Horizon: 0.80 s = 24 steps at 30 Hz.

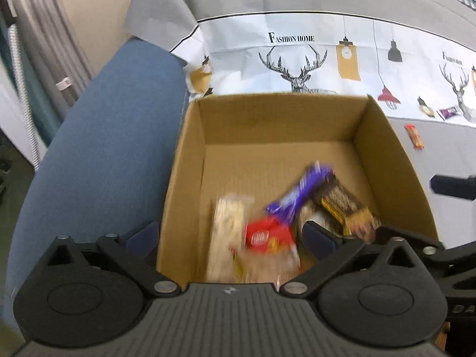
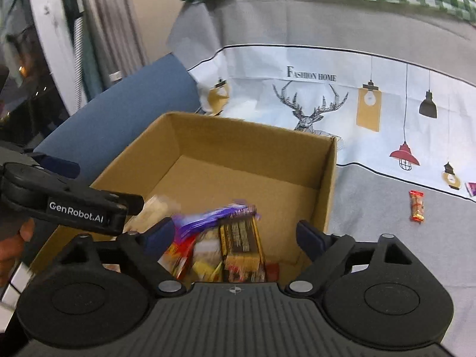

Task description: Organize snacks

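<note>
Two pairs of tongs over one box, so taking it from the left. Far left, blue cushion, just beside the box's left wall. Next, left tongs, spread wide over the near edge of the box, pads clear of everything, gripping nothing. Inside, bunched toward the near wall: pale pack leftmost, red pack just beside it, purple bar lying slantwise across the heap and smeared with blur, brown bar to its right. Far half of the box floor bare cardboard. Then right tongs, likewise gaping, pointed down toward the box's near right corner, holding nothing.

Now the crux: out past the right wall, well apart from the box, a small orange candy flat on the grey cloth, and farther right again a purple packet at the very edge of view. Both to the right of both tongs and a little ahead, with the box wall standing between them and the left tongs. Right tongs clearly nearer. Long axis of the candy running roughly away from the right tongs, tilted only slightly, so probably calling for a swing right and a grip across the narrow waist without much wrist roll. Judging by that, most snacks already boxed, two strays left, right hand the natural taker.
</note>
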Available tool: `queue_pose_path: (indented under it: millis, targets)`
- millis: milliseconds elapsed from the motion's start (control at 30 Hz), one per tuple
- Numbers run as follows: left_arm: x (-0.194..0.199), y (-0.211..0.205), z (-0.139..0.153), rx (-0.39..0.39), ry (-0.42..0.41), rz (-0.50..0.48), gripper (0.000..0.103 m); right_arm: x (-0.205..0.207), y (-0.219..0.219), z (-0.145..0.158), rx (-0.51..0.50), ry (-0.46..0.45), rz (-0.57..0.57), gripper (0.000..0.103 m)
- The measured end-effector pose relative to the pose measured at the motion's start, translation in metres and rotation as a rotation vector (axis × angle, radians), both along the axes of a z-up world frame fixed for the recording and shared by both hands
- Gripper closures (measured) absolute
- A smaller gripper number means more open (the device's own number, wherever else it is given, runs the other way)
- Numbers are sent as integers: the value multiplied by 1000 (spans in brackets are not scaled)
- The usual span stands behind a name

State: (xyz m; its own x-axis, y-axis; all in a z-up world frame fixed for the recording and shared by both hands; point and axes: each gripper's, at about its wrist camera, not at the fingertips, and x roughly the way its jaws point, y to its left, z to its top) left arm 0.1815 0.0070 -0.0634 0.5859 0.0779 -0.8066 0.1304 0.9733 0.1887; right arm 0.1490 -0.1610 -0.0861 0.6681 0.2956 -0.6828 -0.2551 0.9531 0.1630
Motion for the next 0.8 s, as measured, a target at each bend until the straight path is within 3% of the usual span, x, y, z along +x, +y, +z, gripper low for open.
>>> queue_pose_path:
  millis: [333, 567, 800]
  targets:
    - [-120, 9, 22, -32, -10, 118, 0, -121, -4, 44, -65, -83, -9, 5]
    - [-170, -4, 38, -34, -65, 117, 0, -183, -13, 58, -49, -107, -22, 4]
    - [-208, -20, 52, -19, -130, 95, 0, -221, -20, 71, -32, -178, -26, 3]
